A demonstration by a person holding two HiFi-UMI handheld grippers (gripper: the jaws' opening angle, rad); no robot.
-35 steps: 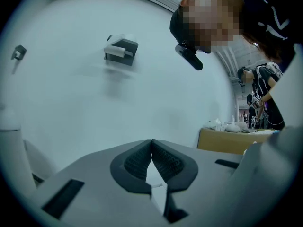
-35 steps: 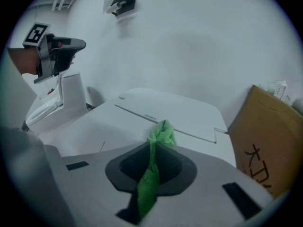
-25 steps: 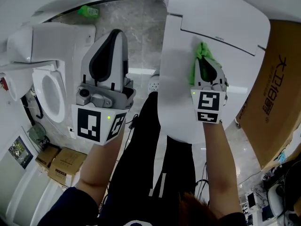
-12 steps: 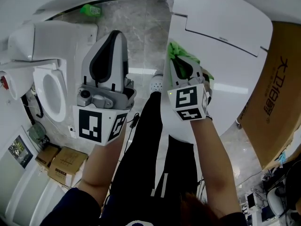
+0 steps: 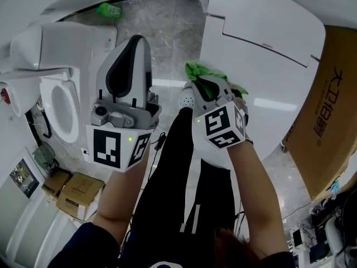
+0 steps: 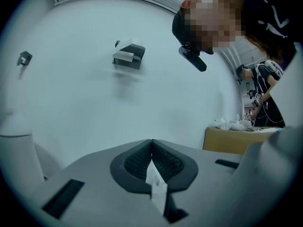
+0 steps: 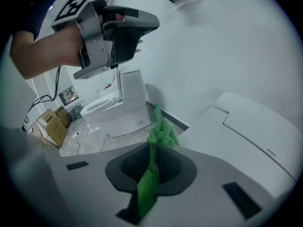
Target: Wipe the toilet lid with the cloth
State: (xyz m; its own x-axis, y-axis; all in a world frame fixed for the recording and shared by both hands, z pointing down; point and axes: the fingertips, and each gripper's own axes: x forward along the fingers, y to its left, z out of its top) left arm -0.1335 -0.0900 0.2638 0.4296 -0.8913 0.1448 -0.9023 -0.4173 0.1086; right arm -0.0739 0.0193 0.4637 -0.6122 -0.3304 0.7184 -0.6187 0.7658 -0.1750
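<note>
The white toilet lid (image 5: 268, 66) fills the upper right of the head view and shows again as the toilet lid (image 7: 251, 126) in the right gripper view. My right gripper (image 5: 204, 86) hovers over the lid's left edge, shut on a bright green cloth (image 5: 201, 71). In its own view the cloth (image 7: 161, 134) sticks out bunched from the closed right gripper (image 7: 154, 148). Left of the lid and pointing away from it, my left gripper (image 5: 135, 43) is held up in the air. Its own view shows the left gripper (image 6: 151, 148) shut, with nothing held.
A second white toilet (image 5: 56, 105) with an open seat stands at the left over a marble floor (image 5: 162, 27). A large cardboard box (image 5: 329, 110) leans at the right, small boxes (image 5: 72, 194) lie lower left. A green object (image 5: 109, 10) lies by the far wall.
My right gripper has slid the cloth leftward and toward me, from the lid's middle to its left edge. The left gripper has stayed put.
</note>
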